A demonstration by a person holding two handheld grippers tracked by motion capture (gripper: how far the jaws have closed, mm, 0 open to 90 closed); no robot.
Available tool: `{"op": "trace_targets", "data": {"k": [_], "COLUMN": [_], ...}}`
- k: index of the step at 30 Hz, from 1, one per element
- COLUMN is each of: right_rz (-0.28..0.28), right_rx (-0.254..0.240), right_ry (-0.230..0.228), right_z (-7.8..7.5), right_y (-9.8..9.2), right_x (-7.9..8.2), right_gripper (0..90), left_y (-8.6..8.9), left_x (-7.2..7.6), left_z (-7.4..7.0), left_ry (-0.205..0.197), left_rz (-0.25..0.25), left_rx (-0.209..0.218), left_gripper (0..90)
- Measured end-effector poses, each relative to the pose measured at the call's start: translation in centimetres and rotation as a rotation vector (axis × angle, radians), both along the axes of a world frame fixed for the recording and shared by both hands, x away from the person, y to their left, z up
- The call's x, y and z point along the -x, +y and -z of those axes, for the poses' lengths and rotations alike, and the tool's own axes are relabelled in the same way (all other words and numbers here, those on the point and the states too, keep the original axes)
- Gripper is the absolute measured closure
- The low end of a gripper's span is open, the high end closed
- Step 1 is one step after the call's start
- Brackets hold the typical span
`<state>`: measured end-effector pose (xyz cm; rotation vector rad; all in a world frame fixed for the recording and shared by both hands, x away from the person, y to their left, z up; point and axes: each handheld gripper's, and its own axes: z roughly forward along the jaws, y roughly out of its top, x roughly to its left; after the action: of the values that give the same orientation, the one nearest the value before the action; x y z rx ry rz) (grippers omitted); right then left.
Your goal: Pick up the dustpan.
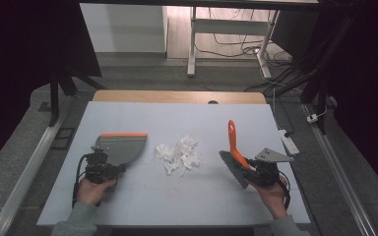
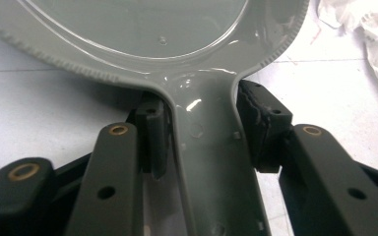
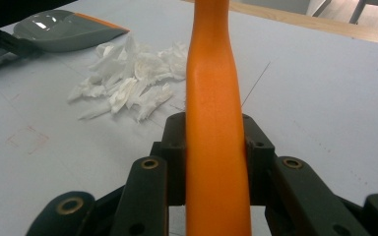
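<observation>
A grey dustpan [image 1: 120, 147] with an orange lip lies flat on the left of the pale blue table top [image 1: 177, 118]. My left gripper [image 1: 112, 167] is shut on its handle; in the left gripper view both pads [image 2: 263, 128] press the grey handle's sides just behind the dustpan's tray [image 2: 152, 29]. At the right, my right gripper [image 1: 252, 168] is shut on a brush [image 1: 233, 142], with the orange handle pointing away and the grey bristles toward the centre. The right gripper view has that handle [image 3: 214, 73] clamped between the jaws. A heap of white paper scraps [image 1: 179, 155] lies between dustpan and brush.
A white power strip [image 1: 288, 142] lies at the table's right edge. A wooden strip [image 1: 177, 96] runs along the far edge. Beyond it, cables and a white desk frame [image 1: 193, 44] stand on the floor. Bare table top surrounds the scraps.
</observation>
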<state>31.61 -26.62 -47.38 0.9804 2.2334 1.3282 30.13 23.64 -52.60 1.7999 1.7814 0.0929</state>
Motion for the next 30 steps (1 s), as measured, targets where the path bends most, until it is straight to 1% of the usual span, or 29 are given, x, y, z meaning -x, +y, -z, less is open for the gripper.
{"op": "trace_targets", "data": {"k": [3,12,15,17,20,22,25,30], "right_rz": [0.001,-0.002,-0.003,-0.004,-0.004,-0.001,-0.004,-0.003], "right_rx": [0.003,0.009,0.008,0.009,0.01,0.012,0.016,0.017], "right_ry": [-0.001,0.0,0.001,0.001,0.001,0.002,0.0,0.0], "right_z": [0.02,0.07,0.11,0.12,0.14,0.15,0.14,0.2], "right_y": [0.05,0.1,0.12,0.13,0.13,0.12,0.18,0.22], "right_x": [0.02,0.02,0.01,0.0,0.0,-0.01,0.02,0.0], "right_gripper": [70.1,70.1,70.1,70.1,70.1,70.1,70.1,70.0], "left_y": [0.24,0.3,0.4,0.41,0.55,0.56,0.51,0.56], "left_x": [0.12,0.22,0.32,0.46,0.6,0.61,0.64,0.73], "left_z": [0.01,0.06,0.03,-0.03,-0.1,-0.05,-0.09,-0.25], "left_ry": [-0.013,-0.03,-0.044,-0.065,-0.083,-0.083,-0.09,-0.111], "left_rz": [-0.014,-0.009,-0.001,-0.003,0.014,0.027,0.035,0.047], "left_rx": [0.001,-0.009,-0.018,-0.023,-0.025,-0.024,-0.032,-0.03], "left_gripper": [61.0,61.7,61.8,61.9,61.9,62.0,62.1,62.1]}}
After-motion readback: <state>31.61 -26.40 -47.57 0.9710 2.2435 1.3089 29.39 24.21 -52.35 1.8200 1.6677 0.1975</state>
